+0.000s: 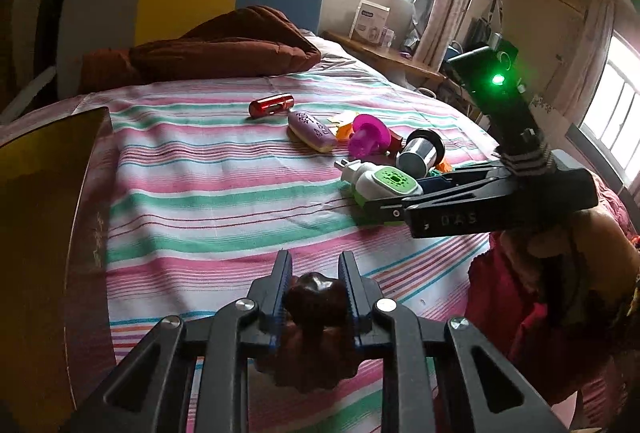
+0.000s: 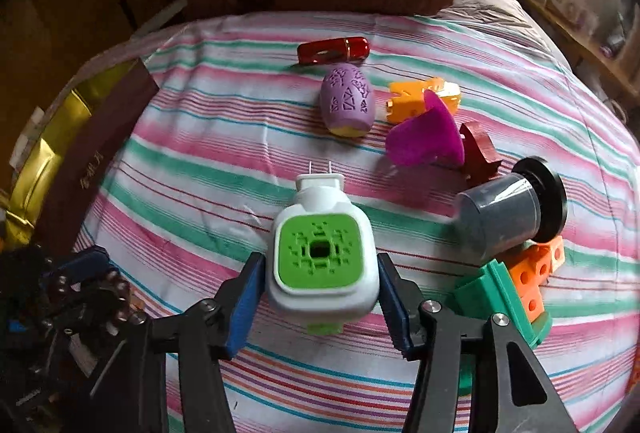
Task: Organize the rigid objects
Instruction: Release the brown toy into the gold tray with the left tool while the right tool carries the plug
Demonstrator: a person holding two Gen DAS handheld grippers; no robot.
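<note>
Left claw (image 1: 314, 285): clamped on dark brown knobbly piece (image 1: 314, 293); right claw (image 2: 320, 297): pads pressing white-and-green plug-in device (image 2: 322, 253), above striped bed sheet (image 2: 200, 137)

White-and-green plug-in device (image 2: 323, 253) between blue pads (image 2: 245, 307) — striped bedsheet (image 2: 200, 137) beneath

Striped bed (image 2: 240, 137); scattered toys (image 2: 347, 101).

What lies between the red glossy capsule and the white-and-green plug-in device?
The purple patterned egg lies between the red capsule and the plug-in device, seen in the right wrist view.
</note>
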